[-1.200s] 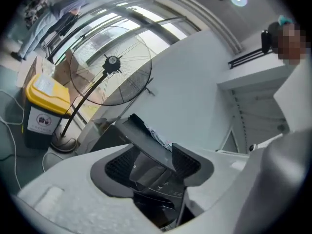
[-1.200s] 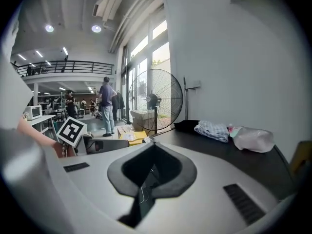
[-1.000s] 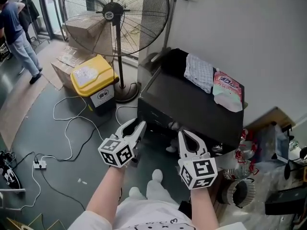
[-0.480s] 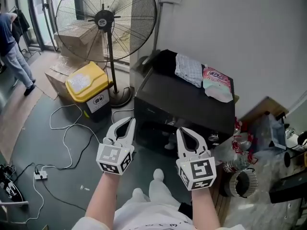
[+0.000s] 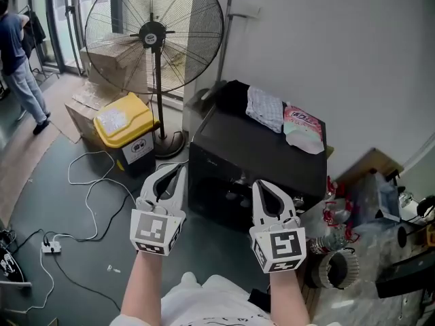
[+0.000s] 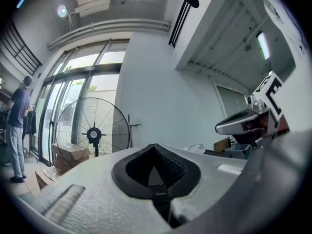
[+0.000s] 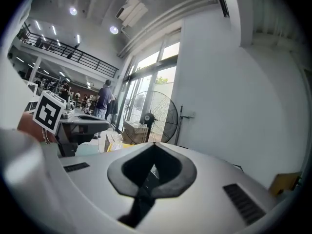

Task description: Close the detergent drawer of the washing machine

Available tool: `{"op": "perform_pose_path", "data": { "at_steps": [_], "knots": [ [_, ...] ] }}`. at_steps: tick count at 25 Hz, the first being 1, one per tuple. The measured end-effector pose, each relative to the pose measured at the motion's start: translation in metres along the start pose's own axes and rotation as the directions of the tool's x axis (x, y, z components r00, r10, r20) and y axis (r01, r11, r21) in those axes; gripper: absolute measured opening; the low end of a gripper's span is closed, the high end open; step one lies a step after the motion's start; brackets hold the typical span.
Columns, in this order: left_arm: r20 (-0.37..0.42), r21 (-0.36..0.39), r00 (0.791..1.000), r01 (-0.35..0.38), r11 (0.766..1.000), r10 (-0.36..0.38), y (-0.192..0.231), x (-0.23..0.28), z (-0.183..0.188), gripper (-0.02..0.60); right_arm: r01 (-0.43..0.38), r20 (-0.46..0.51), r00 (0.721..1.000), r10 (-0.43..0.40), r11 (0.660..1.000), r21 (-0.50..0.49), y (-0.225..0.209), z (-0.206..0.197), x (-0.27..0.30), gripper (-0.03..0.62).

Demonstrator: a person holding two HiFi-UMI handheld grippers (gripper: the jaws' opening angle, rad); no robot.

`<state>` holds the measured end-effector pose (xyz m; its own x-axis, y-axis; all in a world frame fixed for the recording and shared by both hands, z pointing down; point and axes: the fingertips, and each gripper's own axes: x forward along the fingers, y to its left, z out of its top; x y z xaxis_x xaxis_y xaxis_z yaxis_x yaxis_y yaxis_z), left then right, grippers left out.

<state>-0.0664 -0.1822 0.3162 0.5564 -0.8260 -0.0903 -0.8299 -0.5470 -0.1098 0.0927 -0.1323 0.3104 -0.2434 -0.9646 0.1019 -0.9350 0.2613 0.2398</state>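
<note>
The black washing machine (image 5: pixel 262 156) stands against the wall, seen from above; its dark front (image 5: pixel 221 192) faces me, and I cannot make out the detergent drawer on it. My left gripper (image 5: pixel 178 169) is held level in front of the machine's left front corner, shut with nothing in it. My right gripper (image 5: pixel 262 184) is level before the machine's front, also shut and empty. In the left gripper view the shut jaws (image 6: pixel 155 147) frame a slice of the dark machine. In the right gripper view the jaws (image 7: pixel 155 145) meet at their tips.
A folded cloth (image 5: pixel 265 107) and a pink packet (image 5: pixel 302 126) lie on the machine's top. A tall fan (image 5: pixel 155 29), a yellow bin (image 5: pixel 122 122) and cardboard boxes stand to the left. Cables (image 5: pixel 88 182) trail on the floor. Clutter (image 5: pixel 353 250) fills the right; a person (image 5: pixel 17 53) walks far left.
Both grippers have risen in front of the machine. The left one has rolled upright and its jaws have come together. The right one stays shut.
</note>
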Motion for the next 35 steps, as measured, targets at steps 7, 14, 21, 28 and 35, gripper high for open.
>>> {"op": "perform_pose_path", "data": {
  "at_steps": [7,14,21,28,35],
  "knots": [
    [0.041,0.066,0.999,-0.018,0.998,0.015,-0.009,-0.015,0.032,0.017,-0.016,0.07,0.997,0.017,1.0,-0.02,-0.003,0.021,-0.013,-0.011],
    [0.064,0.085,0.998,-0.025,0.996,0.02,-0.03,-0.028,0.065,0.017,-0.039,0.118,0.992,0.04,0.999,-0.017,-0.014,0.045,-0.039,-0.011],
    [0.092,0.06,0.996,0.0,0.998,-0.006,-0.046,-0.042,0.093,0.017,-0.027,0.162,0.986,0.032,0.999,-0.037,-0.027,0.062,-0.062,-0.011],
    [0.107,0.084,0.994,-0.001,0.996,-0.008,-0.058,-0.055,0.108,0.017,-0.015,0.19,0.982,0.022,0.999,-0.039,-0.034,0.068,-0.081,-0.011],
    [0.102,0.135,0.995,-0.014,0.991,0.0,-0.061,-0.06,0.115,0.017,0.004,0.203,0.979,0.004,0.999,-0.042,-0.039,0.072,-0.094,-0.011]
  ]
}}
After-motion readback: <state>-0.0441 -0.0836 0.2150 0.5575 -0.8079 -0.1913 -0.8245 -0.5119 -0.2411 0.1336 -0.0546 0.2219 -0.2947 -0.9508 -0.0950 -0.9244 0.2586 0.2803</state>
